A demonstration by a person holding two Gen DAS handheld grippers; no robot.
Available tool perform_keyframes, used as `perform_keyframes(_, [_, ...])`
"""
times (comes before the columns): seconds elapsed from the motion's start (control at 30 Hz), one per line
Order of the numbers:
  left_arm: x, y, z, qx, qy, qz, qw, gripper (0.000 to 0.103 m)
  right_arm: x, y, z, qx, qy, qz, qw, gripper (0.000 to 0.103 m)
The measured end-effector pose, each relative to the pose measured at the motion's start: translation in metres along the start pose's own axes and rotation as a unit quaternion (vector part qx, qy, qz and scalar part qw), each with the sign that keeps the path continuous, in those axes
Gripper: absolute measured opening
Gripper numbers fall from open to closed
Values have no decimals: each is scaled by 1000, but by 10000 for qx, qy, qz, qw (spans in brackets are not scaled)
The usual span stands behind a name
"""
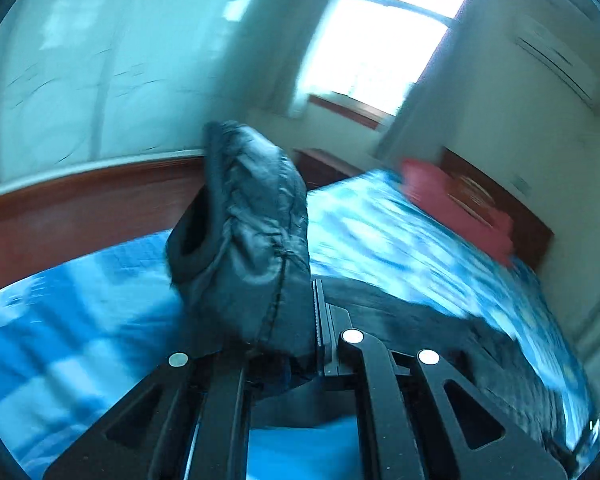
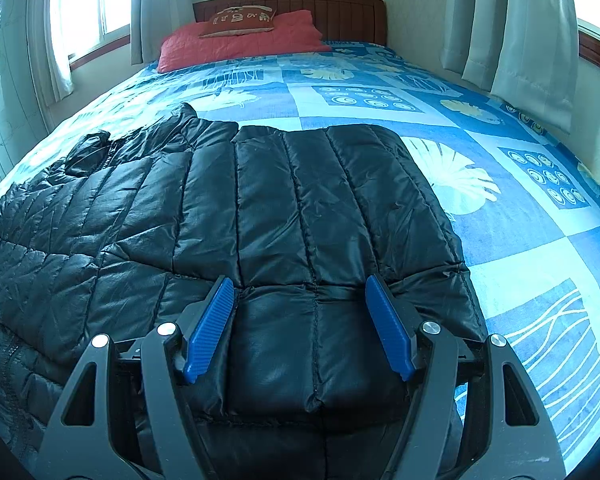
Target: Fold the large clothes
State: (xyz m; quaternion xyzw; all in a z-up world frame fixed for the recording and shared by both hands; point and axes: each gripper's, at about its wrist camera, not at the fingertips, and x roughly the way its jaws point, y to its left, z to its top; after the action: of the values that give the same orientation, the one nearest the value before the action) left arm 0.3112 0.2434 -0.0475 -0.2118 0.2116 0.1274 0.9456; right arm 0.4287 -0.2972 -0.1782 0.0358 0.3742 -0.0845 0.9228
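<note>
Clamping a bunched fold of the black quilted puffer jacket [image 1: 252, 240], the left gripper [image 1: 300, 344] has its dark fingers closed tight on the padded fabric, which rises above the tips as a thick, rounded lump with a stitched seam running down it (this view is heavily blurred, so finer detail is lost). Below and to either side of that lump lies the blue-and-white patterned bedspread [image 1: 80, 320], with more of the jacket trailing away to the right across the bed.

The right gripper [image 2: 302, 324] has its blue ribbed pads [image 2: 210, 328] spread well apart, straddling the near edge of the same jacket without pinching it; whether the pads touch the fabric cannot be told. From here the jacket lies spread flat over the near half of the bedspread, its quilted channels running away from the camera, with a rumpled part and a zip line off to the left. Beyond the jacket the bedspread shows squares of leaf and circle prints. Farther back rests a red pillow [image 2: 240, 42] with a smaller rust-coloured embroidered cushion [image 2: 240, 20] on top, both against the brown wooden headboard [image 2: 340, 16]. White curtains [image 2: 532, 40] hang at the windows on both sides.
</note>
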Motion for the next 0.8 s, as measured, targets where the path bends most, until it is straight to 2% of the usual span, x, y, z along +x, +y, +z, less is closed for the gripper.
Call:
perform_keyframes(0.1, [14, -57, -12, 555, 116, -252, 9981, 8, 0, -2, 1, 36, -13, 31, 10000, 68])
perform_keyframes(0.13, [20, -87, -19, 782, 188, -392, 9960, 8, -1, -1, 0, 47, -21, 30, 10000, 68])
perform_keyframes(0.33, [42, -182, -66, 1420, 570, -998, 9832, 8, 0, -3, 0, 124, -54, 97, 9999, 68])
perform_keyframes(0.57, [69, -253, -127, 2025, 1102, -1301, 9643, 8, 0, -2, -1, 148, -74, 112, 9998, 68])
perform_keyframes(0.67, [72, -271, -156, 2319, 1302, -1332, 9547, 8, 1, -4, 0, 150, -72, 113, 9998, 68])
perform_keyframes(0.8, [81, -293, -180, 2735, 1467, -1237, 9425, 14, 0, -3, 0, 151, -74, 113, 9998, 68])
